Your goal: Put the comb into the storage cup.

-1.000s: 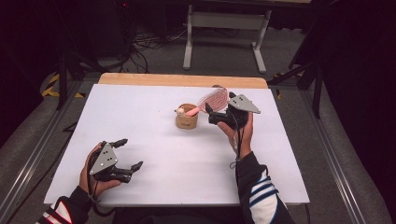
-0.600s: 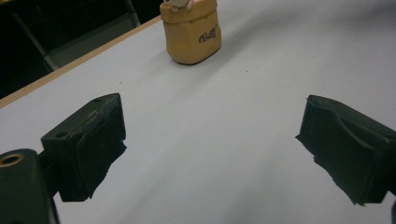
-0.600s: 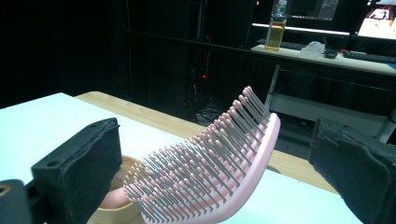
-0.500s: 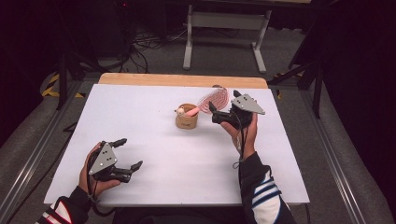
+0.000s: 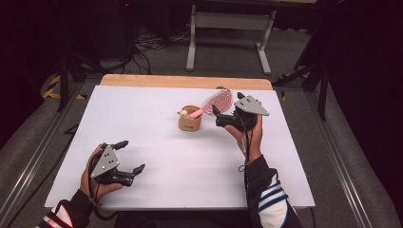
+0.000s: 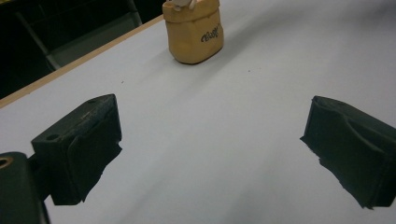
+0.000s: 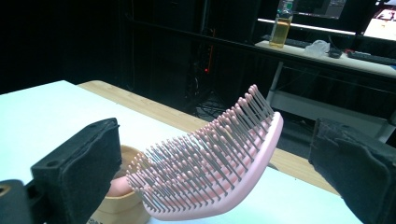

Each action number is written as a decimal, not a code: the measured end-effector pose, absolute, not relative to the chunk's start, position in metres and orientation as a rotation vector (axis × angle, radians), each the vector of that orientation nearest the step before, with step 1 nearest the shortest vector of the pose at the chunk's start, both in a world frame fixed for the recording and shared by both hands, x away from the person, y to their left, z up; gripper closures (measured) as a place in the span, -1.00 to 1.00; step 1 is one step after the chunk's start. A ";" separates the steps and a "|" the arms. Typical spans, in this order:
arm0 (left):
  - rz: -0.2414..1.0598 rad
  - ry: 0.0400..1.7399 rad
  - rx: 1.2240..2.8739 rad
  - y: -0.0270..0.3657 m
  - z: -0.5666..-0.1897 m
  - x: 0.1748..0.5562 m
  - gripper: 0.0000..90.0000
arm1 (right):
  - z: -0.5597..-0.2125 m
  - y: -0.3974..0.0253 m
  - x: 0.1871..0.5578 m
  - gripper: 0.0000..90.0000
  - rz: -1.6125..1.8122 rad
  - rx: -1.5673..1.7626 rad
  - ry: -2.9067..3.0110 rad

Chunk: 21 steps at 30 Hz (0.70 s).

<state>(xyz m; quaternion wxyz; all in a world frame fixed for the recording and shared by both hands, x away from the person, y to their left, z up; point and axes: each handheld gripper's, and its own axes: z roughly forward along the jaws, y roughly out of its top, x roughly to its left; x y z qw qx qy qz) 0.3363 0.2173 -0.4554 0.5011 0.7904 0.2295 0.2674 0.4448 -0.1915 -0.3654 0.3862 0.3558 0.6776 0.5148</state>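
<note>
Your right gripper has drawn back slightly from the pink bristled plastic hairbrush since a second ago; its jaws stand wide apart, gripping nothing. The brush leans with its handle end in the small tan wooden cup, its long axis slanting up and away to the right, bristles facing your gripper. Your left gripper rests spread open, empty, on the white table, unmoved.
</note>
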 end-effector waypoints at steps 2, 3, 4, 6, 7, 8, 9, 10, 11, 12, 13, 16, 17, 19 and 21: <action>0.652 0.557 1.908 0.217 -0.455 0.336 -0.90 | -0.365 -0.191 0.445 -0.93 1.310 0.906 1.726; 0.652 0.558 1.906 0.217 -0.455 0.336 -0.90 | -0.365 -0.192 0.444 -0.93 1.312 0.903 1.728; 0.656 0.560 1.906 0.217 -0.455 0.336 -0.90 | -0.364 -0.192 0.444 -0.93 1.321 0.898 1.736; 0.657 0.558 1.908 0.217 -0.455 0.336 -0.91 | -0.364 -0.191 0.444 -0.92 1.315 0.888 1.761; 0.658 0.557 1.907 0.217 -0.455 0.336 -0.91 | -0.363 -0.189 0.443 -0.93 1.306 0.878 1.778; 0.656 0.559 1.905 0.217 -0.455 0.336 -0.92 | -0.363 -0.189 0.443 -0.93 1.302 0.871 1.784; 0.656 0.559 1.905 0.217 -0.455 0.336 -0.92 | -0.363 -0.188 0.442 -0.93 1.295 0.864 1.791; 0.654 0.561 1.903 0.217 -0.455 0.336 -0.92 | -0.363 -0.188 0.442 -0.93 1.295 0.864 1.791; 0.655 0.561 1.905 0.217 -0.455 0.336 -0.92 | -0.362 -0.187 0.441 -0.93 1.291 0.857 1.798; 0.655 0.561 1.905 0.217 -0.455 0.336 -0.92 | -0.362 -0.186 0.441 -0.93 1.290 0.851 1.802; 0.653 0.560 1.905 0.217 -0.455 0.336 -0.92 | -0.361 -0.186 0.440 -0.93 1.290 0.847 1.805; 0.655 0.559 1.907 0.217 -0.455 0.336 -0.92 | -0.360 -0.186 0.438 -0.93 1.288 0.839 1.805; 0.654 0.558 1.907 0.217 -0.455 0.336 -0.92 | -0.360 -0.186 0.438 -0.93 1.288 0.839 1.805; 0.656 0.559 1.907 0.217 -0.455 0.336 -0.92 | -0.359 -0.186 0.437 -0.93 1.280 0.839 1.801; 0.654 0.560 1.906 0.217 -0.455 0.336 -0.92 | -0.358 -0.186 0.436 -0.93 1.287 0.831 1.804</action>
